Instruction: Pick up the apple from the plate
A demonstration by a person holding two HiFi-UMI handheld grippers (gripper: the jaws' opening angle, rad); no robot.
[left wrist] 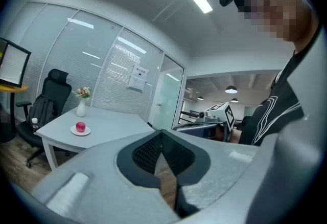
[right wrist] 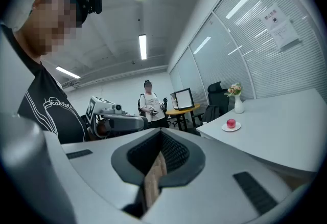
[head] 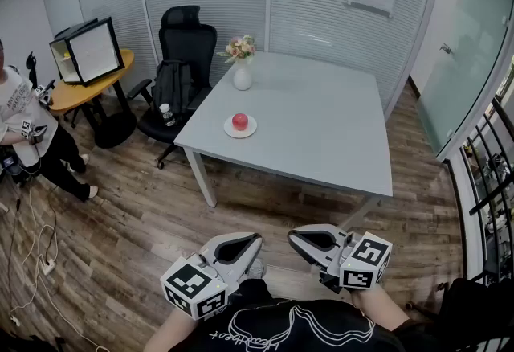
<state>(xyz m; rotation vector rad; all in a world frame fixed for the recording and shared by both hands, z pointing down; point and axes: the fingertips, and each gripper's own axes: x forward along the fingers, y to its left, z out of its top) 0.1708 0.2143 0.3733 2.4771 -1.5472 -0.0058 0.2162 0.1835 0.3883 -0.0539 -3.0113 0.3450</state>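
A red apple (head: 240, 120) lies on a small white plate (head: 240, 132) near the front left corner of the grey table (head: 321, 125). Both grippers are held close to my body, far short of the table and over the wooden floor. My left gripper (head: 259, 237) is shut with nothing in it, and my right gripper (head: 291, 236) is also shut and empty, their tips turned toward each other. The left gripper view shows the apple (left wrist: 80, 126) small at the left. In the right gripper view the apple (right wrist: 231, 124) sits at the right.
A white vase of flowers (head: 242, 71) stands on the table behind the plate. A black office chair (head: 185, 41) with a water bottle (head: 166, 114) is left of the table. A person (head: 24, 133) stands at far left by a round wooden table (head: 84, 89). Cables lie on the floor.
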